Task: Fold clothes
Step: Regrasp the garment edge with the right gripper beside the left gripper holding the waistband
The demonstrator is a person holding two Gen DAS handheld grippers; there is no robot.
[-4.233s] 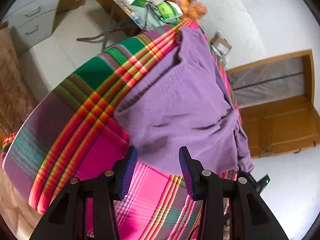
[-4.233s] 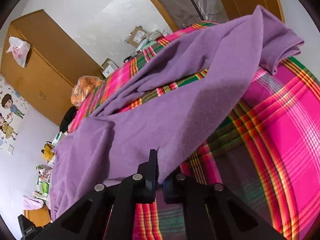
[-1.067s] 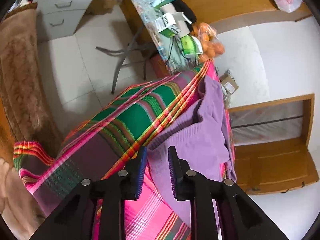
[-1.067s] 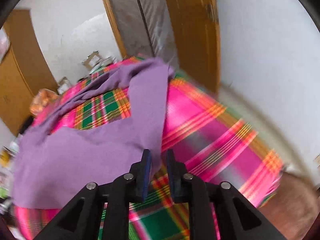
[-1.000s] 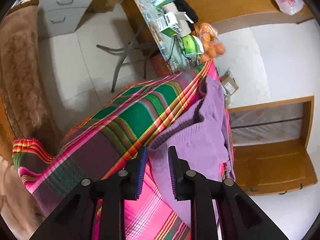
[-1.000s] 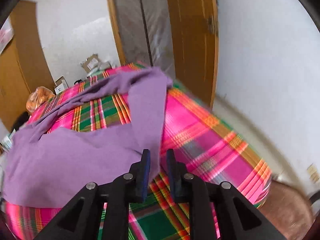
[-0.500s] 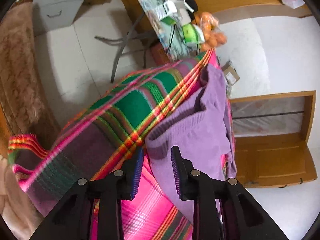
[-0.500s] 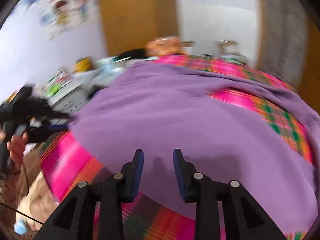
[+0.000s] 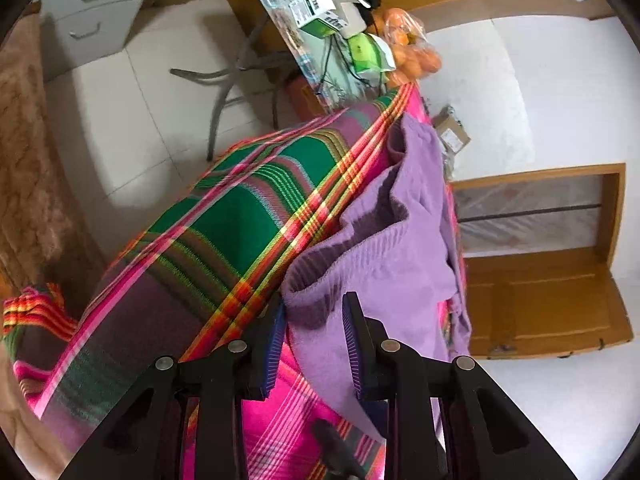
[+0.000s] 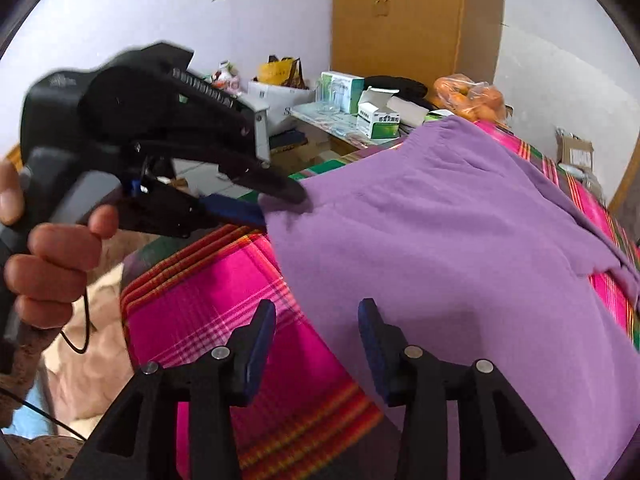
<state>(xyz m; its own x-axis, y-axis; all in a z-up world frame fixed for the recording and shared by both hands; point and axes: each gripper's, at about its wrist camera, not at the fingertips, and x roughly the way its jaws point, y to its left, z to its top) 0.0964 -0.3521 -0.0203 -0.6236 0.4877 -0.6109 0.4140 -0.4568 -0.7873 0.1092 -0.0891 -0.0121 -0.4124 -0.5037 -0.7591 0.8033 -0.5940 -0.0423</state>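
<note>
One purple garment (image 10: 460,248) rumpled on plaid cloth (image 10: 208,304), L gripper (image 9: 314,330) jaws apart around corner, R gripper (image 10: 316,328) opening, empty.

The left wrist view is taken from just behind the left gripper (image 9: 314,340), looking steeply down along its fingers over a corner of the purple garment (image 9: 384,256) toward a cluttered table (image 9: 320,40) and a wooden door (image 9: 540,300). The right wrist view is taken from just behind the right gripper (image 10: 316,332), close above the plaid cloth (image 10: 208,304), facing across it. The garment, plaid cloth, table and bag of oranges (image 10: 468,100) are shared by both views; the left gripper is seen from the side in the right view.
</note>
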